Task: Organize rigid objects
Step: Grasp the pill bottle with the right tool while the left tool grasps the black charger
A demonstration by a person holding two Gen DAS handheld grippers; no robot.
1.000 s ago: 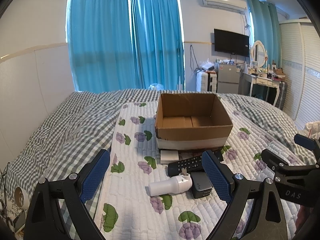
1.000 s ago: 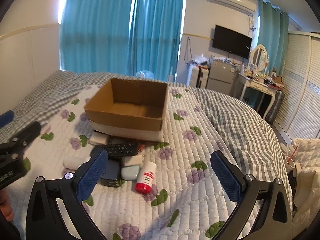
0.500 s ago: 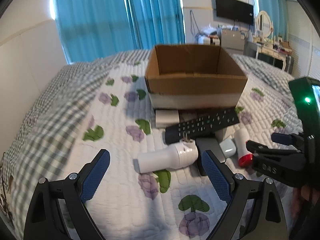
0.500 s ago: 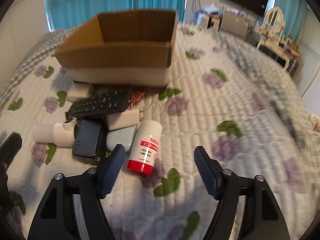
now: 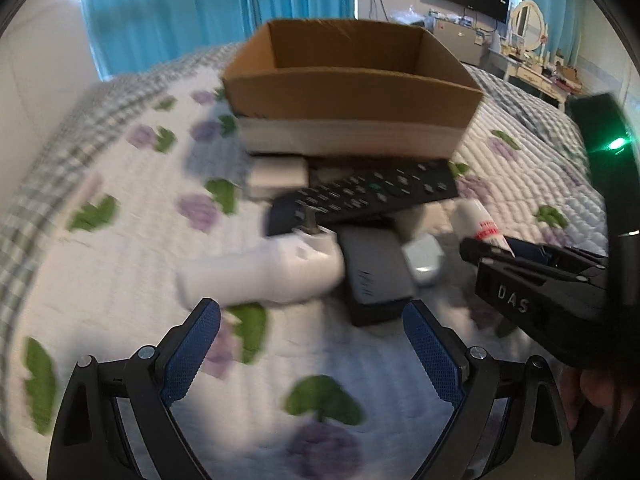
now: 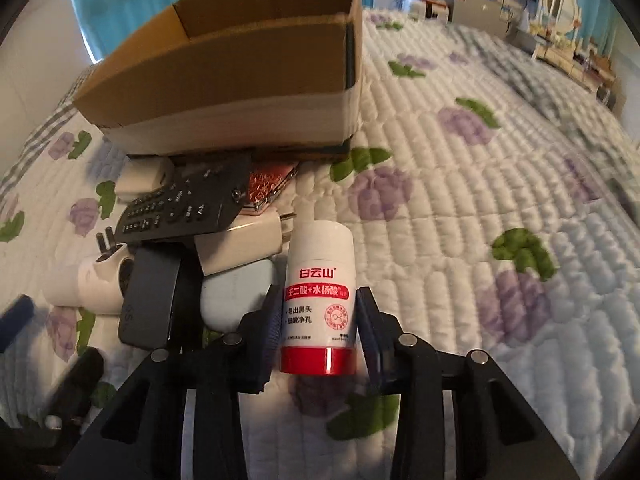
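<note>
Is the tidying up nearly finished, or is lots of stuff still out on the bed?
Only just begun. The brown cardboard box shows nothing inside, though its floor is mostly hidden. The right gripper has its fingers around the white bottle with a red cap. The left gripper is open. Still out: the black remote control, white plug-in gadget, dark flat box and pale blue case.

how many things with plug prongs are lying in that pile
2. A white charger lies under the remote control, prongs toward the bottle. A white rounded plug device lies at the pile's left edge. Others may be hidden underneath.
</note>
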